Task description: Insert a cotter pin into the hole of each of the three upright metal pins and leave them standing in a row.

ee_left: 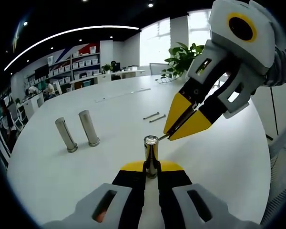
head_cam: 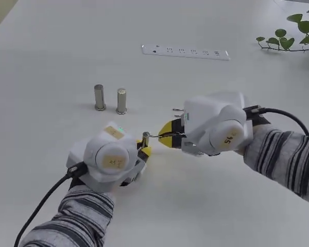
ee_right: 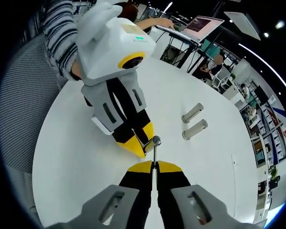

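My left gripper is shut on a short upright metal pin, gripping its lower part just above the table. My right gripper is shut on a thin cotter pin, held level. The cotter pin's tip touches the top of the held metal pin, at its hole. Two more metal pins stand side by side farther back on the white table. In the left gripper view the right gripper comes in from the upper right.
Two spare cotter pins lie on the table beyond the held pin. A white power strip lies at the far side, and a green plant reaches in at the top right. Cables trail from both grippers toward the person.
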A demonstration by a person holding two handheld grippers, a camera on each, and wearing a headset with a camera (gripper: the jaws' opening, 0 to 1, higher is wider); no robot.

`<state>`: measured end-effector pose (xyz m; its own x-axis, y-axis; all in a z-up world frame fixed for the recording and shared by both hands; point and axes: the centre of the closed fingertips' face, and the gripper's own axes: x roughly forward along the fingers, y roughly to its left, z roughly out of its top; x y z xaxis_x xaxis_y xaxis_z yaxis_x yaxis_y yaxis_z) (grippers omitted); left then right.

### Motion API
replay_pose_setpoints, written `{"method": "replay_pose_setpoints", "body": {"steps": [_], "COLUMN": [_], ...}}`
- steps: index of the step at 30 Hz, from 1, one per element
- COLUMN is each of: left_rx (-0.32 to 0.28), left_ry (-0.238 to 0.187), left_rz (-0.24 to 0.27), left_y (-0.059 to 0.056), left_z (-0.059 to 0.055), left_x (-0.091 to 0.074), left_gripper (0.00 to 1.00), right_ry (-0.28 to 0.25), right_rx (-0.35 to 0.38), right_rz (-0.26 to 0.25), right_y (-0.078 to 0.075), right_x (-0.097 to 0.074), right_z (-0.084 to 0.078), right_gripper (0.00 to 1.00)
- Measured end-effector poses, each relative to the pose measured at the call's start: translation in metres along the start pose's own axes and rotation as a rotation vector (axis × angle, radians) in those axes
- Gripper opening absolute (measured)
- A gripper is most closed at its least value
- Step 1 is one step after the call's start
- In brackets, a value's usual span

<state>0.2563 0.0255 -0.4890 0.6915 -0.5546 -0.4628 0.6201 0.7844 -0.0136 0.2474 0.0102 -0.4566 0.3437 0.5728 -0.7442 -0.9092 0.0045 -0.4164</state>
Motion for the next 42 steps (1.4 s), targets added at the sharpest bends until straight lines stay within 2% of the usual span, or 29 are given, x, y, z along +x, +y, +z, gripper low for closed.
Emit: {"method": "replay_pose_setpoints", "body": {"steps": [20,25,32,42], "left_rx": [0.007,0.009,0.006,0.006], "left_ry": [-0.005,-0.004,-0.005,-0.004], "left_rz": [0.008,0.009,0.010,0.010], "left_y": [-0.001,-0.001,-0.001,-0.001], "left_z": [-0.001,-0.001,-0.001,-0.001], "left_x": [0.000,0.000,-0.001,-0.001], "left_gripper": [0.05,0.05,0.05,0.05], "right_ry": [0.003,-0.021,-0.015,-0.008], "right_rx": [-0.019,-0.002,0.011,0.037], "right_rz": [-0.004,-0.005,-0.007,-0.015], "right_y": [0.002,0.003,0.004,0.005], "right_x": [0.004,0.002,-0.005,-0.006], "right_z": [0.010,0.015,0.013,0.008], "right_gripper": [0.00,0.00,0.04,0.00]}}
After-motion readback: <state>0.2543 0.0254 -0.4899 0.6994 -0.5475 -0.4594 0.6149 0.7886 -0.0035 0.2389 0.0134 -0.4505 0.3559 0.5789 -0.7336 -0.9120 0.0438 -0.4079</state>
